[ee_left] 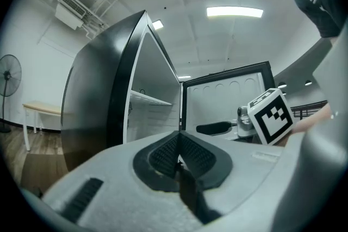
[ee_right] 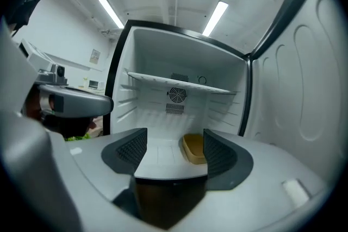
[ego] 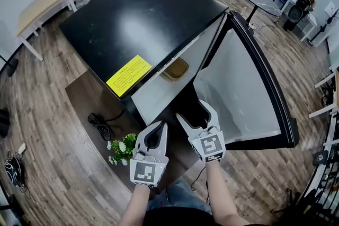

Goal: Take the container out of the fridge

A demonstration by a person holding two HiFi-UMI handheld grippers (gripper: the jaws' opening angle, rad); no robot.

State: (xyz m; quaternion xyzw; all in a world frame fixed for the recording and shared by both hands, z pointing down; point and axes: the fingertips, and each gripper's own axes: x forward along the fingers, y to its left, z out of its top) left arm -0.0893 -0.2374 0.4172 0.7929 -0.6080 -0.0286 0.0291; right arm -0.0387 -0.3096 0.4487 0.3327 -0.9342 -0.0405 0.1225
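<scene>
Below the head camera: black box-shaped fridge point(ego: 143, 24), its white-lined door point(ego: 238, 92) standing wide for access; shallow tan plastic container point(ego: 175, 69) on the fridge floor, deep inside.
Left gripper view: left gripper point(ee_left: 178, 159), jaws pressed together, empty, held aside.
Right gripper view: right gripper point(ee_right: 169, 152), jaws spread with nothing between them, aimed at the container, apparently to straddle it.

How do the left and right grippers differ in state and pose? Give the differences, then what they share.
The left gripper is shut with nothing between its jaws; the right gripper is open. The right gripper reaches further toward the open fridge and points inside, where the container sits; the left gripper sits further back and points across the fridge's front. Both are white and hand-held, and neither holds anything.
</scene>
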